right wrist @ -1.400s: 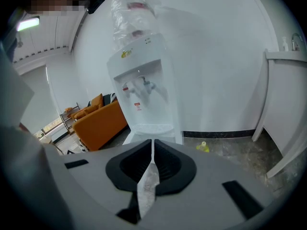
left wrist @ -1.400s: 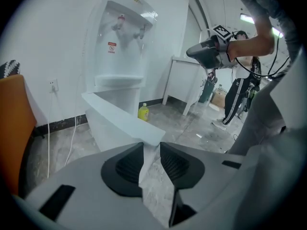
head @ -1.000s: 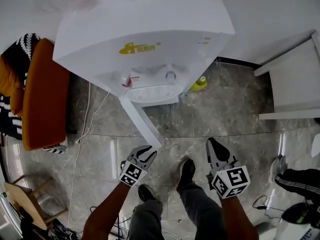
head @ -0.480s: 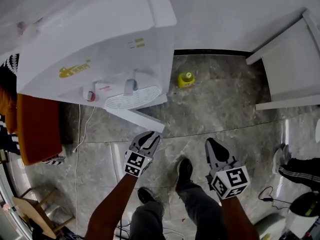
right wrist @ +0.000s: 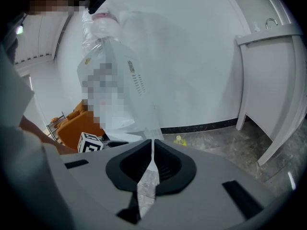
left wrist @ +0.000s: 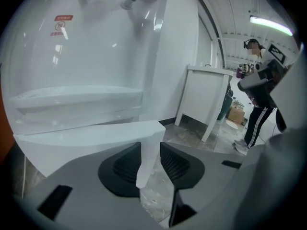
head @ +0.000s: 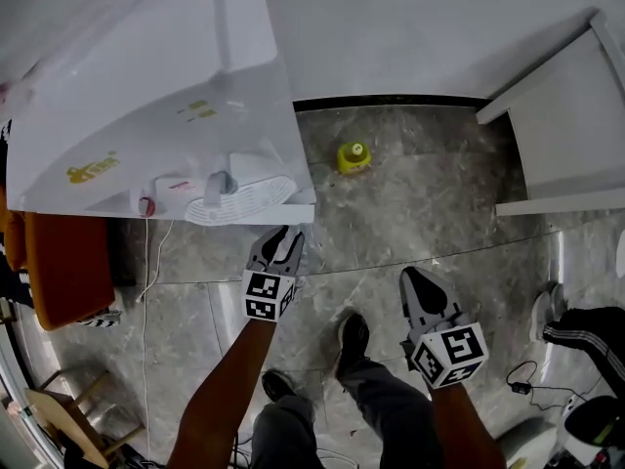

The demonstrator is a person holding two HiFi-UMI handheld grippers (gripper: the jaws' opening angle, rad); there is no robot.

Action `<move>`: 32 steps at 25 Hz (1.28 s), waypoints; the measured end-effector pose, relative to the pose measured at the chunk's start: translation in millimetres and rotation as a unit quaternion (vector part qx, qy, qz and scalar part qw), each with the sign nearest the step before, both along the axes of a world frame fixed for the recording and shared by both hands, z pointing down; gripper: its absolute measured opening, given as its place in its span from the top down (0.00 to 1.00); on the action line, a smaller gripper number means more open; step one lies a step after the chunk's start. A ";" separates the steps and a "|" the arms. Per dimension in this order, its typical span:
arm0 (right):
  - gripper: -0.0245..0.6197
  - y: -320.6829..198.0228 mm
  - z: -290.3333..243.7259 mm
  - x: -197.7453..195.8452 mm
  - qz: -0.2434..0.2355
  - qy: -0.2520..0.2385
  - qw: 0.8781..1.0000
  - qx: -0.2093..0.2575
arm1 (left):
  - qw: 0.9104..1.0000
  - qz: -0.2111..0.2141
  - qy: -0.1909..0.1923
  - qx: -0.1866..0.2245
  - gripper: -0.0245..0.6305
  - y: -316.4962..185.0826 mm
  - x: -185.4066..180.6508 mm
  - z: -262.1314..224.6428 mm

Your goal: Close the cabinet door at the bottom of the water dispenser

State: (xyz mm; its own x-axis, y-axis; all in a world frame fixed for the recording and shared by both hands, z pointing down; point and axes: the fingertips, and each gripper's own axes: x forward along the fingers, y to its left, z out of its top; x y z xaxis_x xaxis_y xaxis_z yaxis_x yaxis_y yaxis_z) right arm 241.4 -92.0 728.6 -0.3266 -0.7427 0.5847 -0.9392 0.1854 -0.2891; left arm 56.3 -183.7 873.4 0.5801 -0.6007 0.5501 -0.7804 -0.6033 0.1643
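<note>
At the foot of the dispenser point(head: 146, 96), the door point(left wrist: 96, 138) lay close along the white front, just under the drip tray point(head: 239, 198). Whether it sat fully in its frame could not be told. The left claw point(head: 283, 234) was pinching the door's free edge. In the left gripper view that thin white edge stood upright between the two black pads point(left wrist: 122, 164), with the door's slab running off to the left. Above the tray hung two taps, one red point(head: 146, 205) and one grey point(head: 217, 186).

The right claw point(right wrist: 152, 147) was pressed together with nothing in it, its tips meeting over the grey marbled floor point(head: 410, 223). It was held well apart from the door, to the right of the person's dark shoe point(head: 350, 338), and pointed toward the wall.

A small yellow thing point(head: 354, 154) stood on the floor near the dispenser's right corner, by the black skirting. An orange chair point(head: 68, 272) was just left of the dispenser, and a thin cable point(head: 146, 301) trailed across the floor beside it. A white cabinet point(head: 566, 135) stood at the far right. In the left gripper view another person point(left wrist: 256, 104) in dark trousers stood beyond that cabinet.
</note>
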 end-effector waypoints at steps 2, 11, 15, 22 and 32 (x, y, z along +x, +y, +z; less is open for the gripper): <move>0.90 -2.4 2.0 2.4 -0.001 -0.001 1.000 -0.001 | 1.000 -0.015 -0.004 0.004 0.78 -11.8 0.5 0.0; 0.90 -13.6 1.4 6.0 -0.001 0.000 1.000 -0.001 | 0.998 -0.050 -0.026 0.015 0.64 -48.3 -10.1 0.3; 0.90 -16.9 -2.0 1.7 -0.004 0.002 1.000 0.000 | 0.999 -0.047 -0.021 0.001 0.63 -51.6 -13.3 4.4; 0.90 -23.3 -26.5 -15.4 -0.010 -0.003 1.000 0.006 | 0.999 0.003 -0.026 -0.036 0.64 -14.6 -16.3 -2.3; 0.90 -37.4 -132.5 -65.1 -0.035 -0.021 0.999 0.030 | 1.000 0.021 0.011 -0.011 0.76 39.6 -55.9 -149.7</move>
